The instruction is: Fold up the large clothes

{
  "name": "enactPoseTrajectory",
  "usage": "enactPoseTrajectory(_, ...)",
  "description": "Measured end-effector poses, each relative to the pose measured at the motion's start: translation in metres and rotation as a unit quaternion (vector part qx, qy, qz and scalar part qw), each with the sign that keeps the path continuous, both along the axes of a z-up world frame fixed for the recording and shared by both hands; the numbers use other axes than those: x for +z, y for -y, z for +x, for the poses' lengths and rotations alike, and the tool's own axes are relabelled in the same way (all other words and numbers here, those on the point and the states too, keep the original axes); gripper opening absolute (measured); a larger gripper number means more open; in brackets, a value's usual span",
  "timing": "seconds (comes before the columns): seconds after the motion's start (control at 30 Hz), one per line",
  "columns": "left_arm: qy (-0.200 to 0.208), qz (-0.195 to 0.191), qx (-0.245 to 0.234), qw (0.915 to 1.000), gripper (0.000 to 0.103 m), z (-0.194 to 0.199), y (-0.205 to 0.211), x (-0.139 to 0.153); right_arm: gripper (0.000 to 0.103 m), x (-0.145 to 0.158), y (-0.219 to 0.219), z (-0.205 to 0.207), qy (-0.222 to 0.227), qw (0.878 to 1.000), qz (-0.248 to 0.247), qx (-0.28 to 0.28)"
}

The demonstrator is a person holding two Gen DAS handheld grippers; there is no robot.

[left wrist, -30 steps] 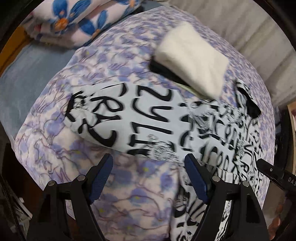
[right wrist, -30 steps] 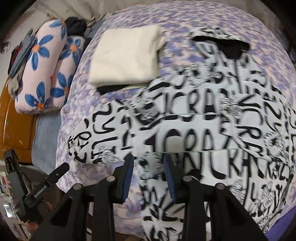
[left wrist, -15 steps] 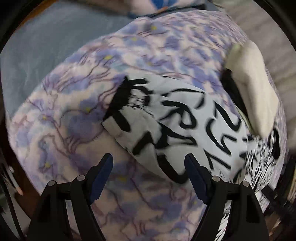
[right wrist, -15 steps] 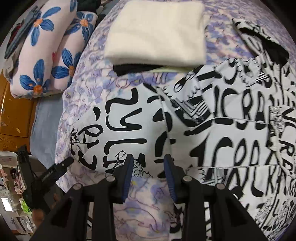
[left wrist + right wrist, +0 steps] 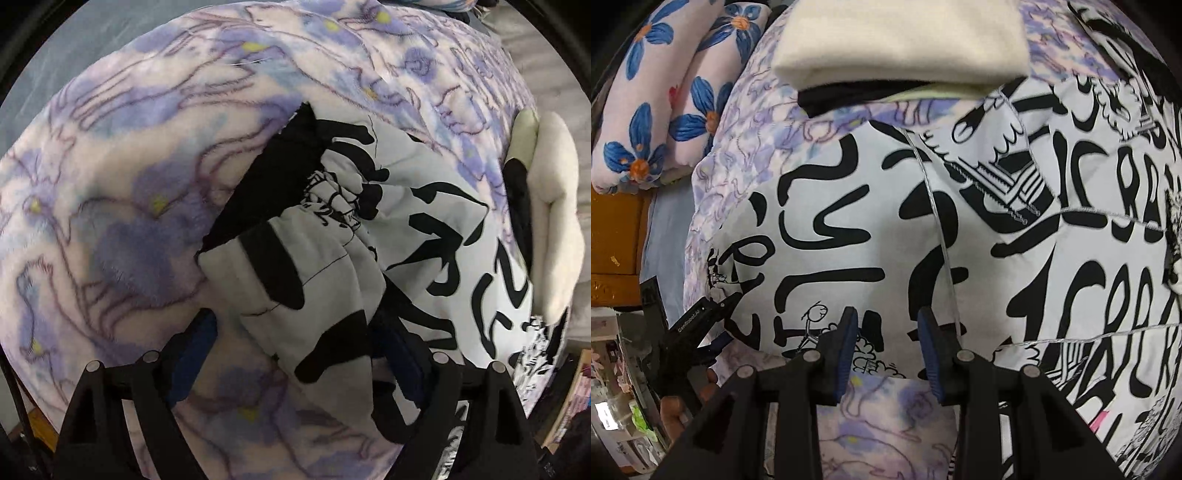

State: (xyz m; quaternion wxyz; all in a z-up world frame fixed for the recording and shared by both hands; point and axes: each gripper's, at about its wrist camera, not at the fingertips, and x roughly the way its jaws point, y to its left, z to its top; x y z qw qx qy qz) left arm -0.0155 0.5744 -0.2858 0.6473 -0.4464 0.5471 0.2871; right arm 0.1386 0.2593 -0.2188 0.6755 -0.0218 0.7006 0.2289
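Folding barely begun: printed jacket (image 5: 1015, 229) spread flat, sleeve cuff (image 5: 295, 280) straddled by wide, just-opened left gripper (image 5: 295, 354), nothing gripped by part-open right gripper (image 5: 886, 350).

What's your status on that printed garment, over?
Left tongs wide, just opened further, sleeve cuff between the jaws, not pinched. Right tongs part open, empty, over the sleeve's near edge. Folded cream stack beyond, clear.

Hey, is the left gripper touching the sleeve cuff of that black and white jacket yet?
Touching. In the left wrist view, the left gripper straddles the sleeve cuff, jaws just opening wider, and the fabric lies against its right finger; the pads are not clamping it.
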Motion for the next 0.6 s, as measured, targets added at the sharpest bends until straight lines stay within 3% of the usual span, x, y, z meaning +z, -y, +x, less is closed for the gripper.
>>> enactPoseTrajectory(0.1, -0.004, 0.007, 0.011, 0.9999, 0.082, 0.004, 0.001, -0.003, 0.034, -0.005, 0.002, -0.003, -0.006, 1.0, -0.001, -0.004)
enactPoseTrajectory(0.13, -0.009, 0.01, 0.014, 0.9998, 0.076, 0.005, 0.001, -0.003, 0.034, -0.006, 0.003, -0.004, -0.005, 1.0, -0.003, -0.004)
enactPoseTrajectory(0.2, -0.016, 0.018, 0.013, 0.9996, 0.061, 0.007, 0.002, 0.001, 0.034, -0.007, 0.004, -0.006, -0.006, 1.0, -0.004, -0.003)
enactPoseTrajectory(0.27, -0.011, 0.025, 0.002, 0.9996, 0.032, 0.011, 0.005, 0.012, 0.034, -0.008, 0.006, -0.008, -0.009, 1.0, -0.003, -0.004)
enactPoseTrajectory(0.37, -0.003, 0.029, -0.011, 0.9995, 0.009, 0.025, 0.011, 0.026, 0.034, -0.008, 0.008, -0.01, -0.009, 1.0, 0.0, -0.003)
enactPoseTrajectory(0.5, 0.009, 0.051, -0.013, 0.9986, 0.005, 0.036, 0.02, 0.048, 0.034, -0.003, 0.016, -0.01, -0.008, 1.0, 0.012, -0.013)
enactPoseTrajectory(0.6, 0.037, 0.086, -0.018, 0.9954, 0.005, 0.046, 0.034, 0.081, 0.034, 0.003, 0.027, -0.011, -0.005, 1.0, 0.019, -0.018)
